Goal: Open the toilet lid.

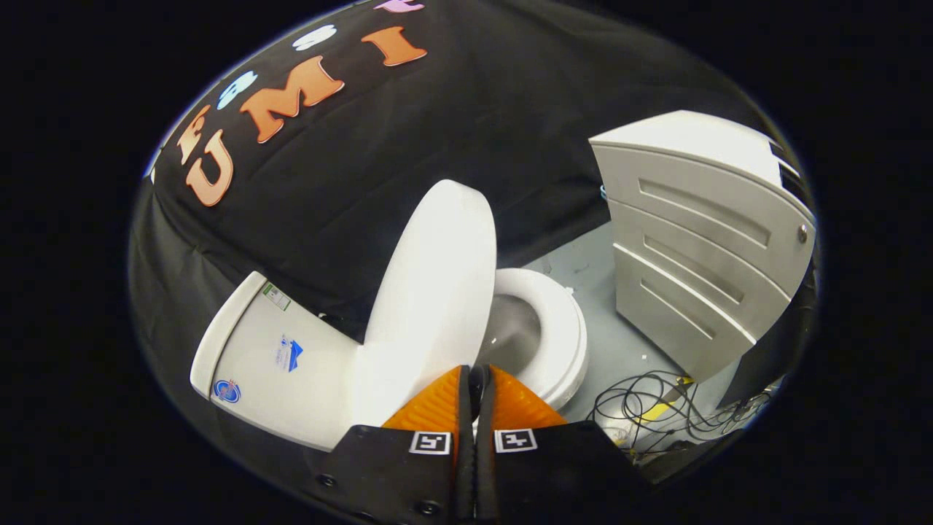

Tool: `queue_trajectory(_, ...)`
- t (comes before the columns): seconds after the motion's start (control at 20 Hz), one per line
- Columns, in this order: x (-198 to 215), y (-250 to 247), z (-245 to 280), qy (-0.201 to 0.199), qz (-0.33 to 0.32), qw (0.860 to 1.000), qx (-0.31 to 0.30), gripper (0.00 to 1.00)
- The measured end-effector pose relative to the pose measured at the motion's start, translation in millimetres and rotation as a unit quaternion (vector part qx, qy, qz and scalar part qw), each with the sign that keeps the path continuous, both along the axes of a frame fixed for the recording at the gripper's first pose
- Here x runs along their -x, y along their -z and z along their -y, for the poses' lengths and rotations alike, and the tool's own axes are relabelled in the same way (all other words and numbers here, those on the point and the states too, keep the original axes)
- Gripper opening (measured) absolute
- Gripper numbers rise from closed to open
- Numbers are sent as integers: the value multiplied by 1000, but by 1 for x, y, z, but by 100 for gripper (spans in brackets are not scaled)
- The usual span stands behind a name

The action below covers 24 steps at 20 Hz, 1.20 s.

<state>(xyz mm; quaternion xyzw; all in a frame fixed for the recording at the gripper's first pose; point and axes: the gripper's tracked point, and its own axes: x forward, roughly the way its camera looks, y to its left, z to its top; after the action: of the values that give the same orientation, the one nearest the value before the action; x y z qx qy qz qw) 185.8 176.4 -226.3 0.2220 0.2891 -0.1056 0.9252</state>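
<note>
My tongs (477, 383) are pressed closed, gripping nothing, just before the toilet lid (434, 277) — raised near upright over the seat (565, 328) — stiff, smooth, likely slippery plastic, best nudged at its free rim.

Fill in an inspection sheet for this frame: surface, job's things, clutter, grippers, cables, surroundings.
Surface: grey floor, bare around the toilet base.
Job's things: toilet lid raised, standing close to upright beside the tank; seat down, bowl open to view.
Clutter: small white specks on the floor; a yellow item among the wires, too small to identify.
Grippers: gripper with fingers closed together, tips at the lid's lower edge; cannot tell whether they pinch it.
Cables: loose black cables tangled on the floor at the foot of the cabinet.
Surroundings: grey drawer cabinet beyond the toilet; black cloth wall behind.
</note>
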Motion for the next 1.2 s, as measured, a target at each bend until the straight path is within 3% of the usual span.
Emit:
queue_trajectory(0.35, -4, -51, -50, -31, 19, 984, 176, 8)
queue_trajectory(0.6, -9, -84, -97, -53, 47, 972, 226, 8)
queue_trajectory(1.0, -17, -125, -220, -122, 105, 927, 339, 8)
queue_trajectory(1.2, -21, -128, -265, -137, 119, 924, 336, 8)
